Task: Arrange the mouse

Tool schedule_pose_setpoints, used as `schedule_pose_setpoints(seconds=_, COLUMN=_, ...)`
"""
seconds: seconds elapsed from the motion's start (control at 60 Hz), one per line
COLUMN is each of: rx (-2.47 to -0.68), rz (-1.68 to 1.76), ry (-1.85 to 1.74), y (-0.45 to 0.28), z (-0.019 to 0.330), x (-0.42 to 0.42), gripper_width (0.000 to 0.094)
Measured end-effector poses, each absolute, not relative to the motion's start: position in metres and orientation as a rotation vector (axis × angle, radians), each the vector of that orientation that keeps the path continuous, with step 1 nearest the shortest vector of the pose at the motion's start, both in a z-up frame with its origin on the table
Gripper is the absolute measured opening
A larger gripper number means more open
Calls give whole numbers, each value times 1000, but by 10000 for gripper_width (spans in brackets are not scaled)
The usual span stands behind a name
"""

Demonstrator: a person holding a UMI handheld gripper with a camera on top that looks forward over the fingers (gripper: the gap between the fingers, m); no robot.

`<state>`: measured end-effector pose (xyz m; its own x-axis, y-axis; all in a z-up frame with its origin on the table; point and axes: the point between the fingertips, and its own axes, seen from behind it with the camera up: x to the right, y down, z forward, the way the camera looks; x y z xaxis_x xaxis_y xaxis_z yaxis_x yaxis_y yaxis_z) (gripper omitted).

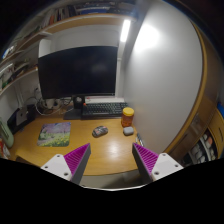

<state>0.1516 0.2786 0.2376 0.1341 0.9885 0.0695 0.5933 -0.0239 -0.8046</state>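
A small grey mouse (99,131) lies on the wooden desk (105,150), just in front of the keyboard (104,108) and well beyond my fingers. A patterned mouse mat (56,134) lies to the mouse's left. My gripper (111,160) hangs above the desk's near part, open, its two magenta pads (76,158) spread wide with only bare desk between them.
A large dark monitor (78,71) stands behind the keyboard. An orange jar (127,117) and a small grey object (128,130) sit right of the mouse. Shelves run along the left wall. A white wall rises on the right.
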Motion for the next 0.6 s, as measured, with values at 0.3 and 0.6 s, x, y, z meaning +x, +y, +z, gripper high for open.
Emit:
schedule_pose_setpoints(seconds=0.3, rx=-1671, rz=800, ry=-1565, y=257, z=209, x=117, gripper_width=862)
schedule_pose_setpoints(seconds=0.6, rx=-1622, rz=882, ry=-1578, y=222, z=168, x=75, gripper_width=862)
